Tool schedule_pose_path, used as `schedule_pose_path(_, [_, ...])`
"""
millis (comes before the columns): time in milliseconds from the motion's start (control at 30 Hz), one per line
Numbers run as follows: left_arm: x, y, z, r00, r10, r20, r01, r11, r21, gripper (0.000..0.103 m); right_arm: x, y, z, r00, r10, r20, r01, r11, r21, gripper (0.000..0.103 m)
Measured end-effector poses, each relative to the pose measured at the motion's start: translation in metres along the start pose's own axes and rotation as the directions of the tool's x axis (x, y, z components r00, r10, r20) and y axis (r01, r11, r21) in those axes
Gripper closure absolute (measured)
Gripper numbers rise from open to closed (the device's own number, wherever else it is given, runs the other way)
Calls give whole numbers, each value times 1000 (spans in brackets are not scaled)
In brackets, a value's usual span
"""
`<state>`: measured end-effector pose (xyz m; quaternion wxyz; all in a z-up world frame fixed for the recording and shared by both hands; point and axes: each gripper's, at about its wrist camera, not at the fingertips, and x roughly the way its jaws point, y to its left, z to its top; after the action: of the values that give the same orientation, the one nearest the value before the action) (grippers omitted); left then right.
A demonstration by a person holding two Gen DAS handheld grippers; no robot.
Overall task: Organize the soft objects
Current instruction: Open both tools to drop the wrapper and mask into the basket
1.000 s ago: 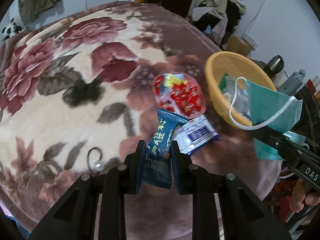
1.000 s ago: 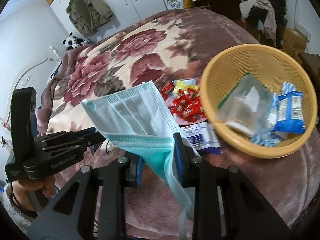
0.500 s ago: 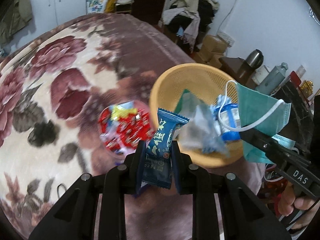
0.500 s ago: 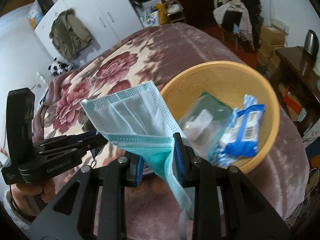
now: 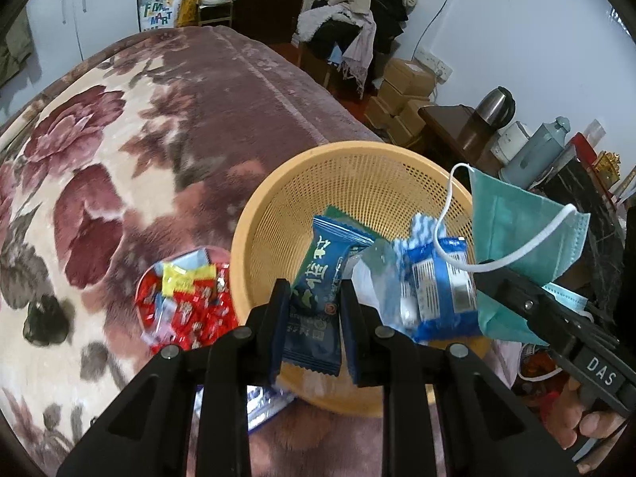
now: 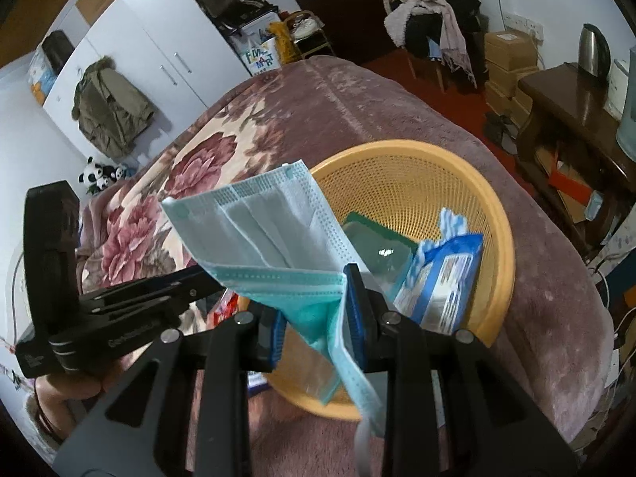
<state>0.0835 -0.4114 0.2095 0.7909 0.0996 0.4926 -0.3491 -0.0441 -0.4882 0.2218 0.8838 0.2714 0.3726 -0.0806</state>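
1. A bed [image 5: 119, 151] under a plush blanket [image 6: 397, 95] with large red flowers fills most of both views (the far end is plain mauve).
2. A round yellow basket [image 5: 357, 167] of perforated plastic sits on the blanket near the bed's edge. Its rim [image 6: 501, 214] shows clearly in the right wrist view.
3. The left gripper [image 5: 314, 318] hangs over the near side of the basket. Its fingers are clamped on a dark blue snack packet [image 5: 318, 290], which stands upright between the pads.
4. The right gripper [image 6: 318, 314] is also over the basket's near rim. Its fingers are pressed together on a pale blue face mask [image 6: 262, 230]; the mask fans up to the left and a strip droops below the pads. From the left wrist view the same mask [image 5: 516, 230] shows its green side with a white ear loop.
5. Inside the basket lie a blue-and-white wipes pack [image 6: 441, 274], a clear plastic bag [image 5: 373, 274] and a green packet [image 6: 377, 238] partly beneath them.
6. A small dish of red and yellow sweets [image 5: 187, 302] rests on the blanket just left of the basket.
7. A hand [image 5: 588, 425] grips the right gripper's handle at the edge of the left wrist view.
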Motion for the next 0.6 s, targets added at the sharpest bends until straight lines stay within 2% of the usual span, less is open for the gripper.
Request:
schedule_pose_path(200, [26,-2,15,1000,-4,-22,4,1000,-2,77,14,-12,13,1000,-5,-12,6,998,57,70])
schedule_pose_path(267, [33,0,16,999,-12,-32,12,1000,-12,64,19,-20,15,999,-19,-28,21,996,90,54])
schedule_pose_path(333, [37,3,15,999,-28,-39,27,999,-28,36,21,-27,15,999,-21,-35,25,993,116,15])
schedule_pose_path(400, [37,6,13,999,-23,-34,22,999,-39,25,18,-34,13,1000,-26,-17,28,990,141,5])
schedule_pose_path(467, [37,8,11,999,-19,-32,18,999,-41,19,13,-36,11,999,-38,-2,38,989,143,5])
schedule_pose_path(500, [37,8,10,999,-15,-36,14,999,-40,7,12,-36,11,999,-45,-1,45,989,140,4])
schedule_pose_path(533, [36,8,9,999,-8,-38,6,999,-39,0,11,-36,11,999,-54,1,54,989,137,4])
schedule_pose_path(600, [33,9,6,999,14,-31,-15,999,-31,0,7,-34,9,997,-83,6,81,988,128,2])
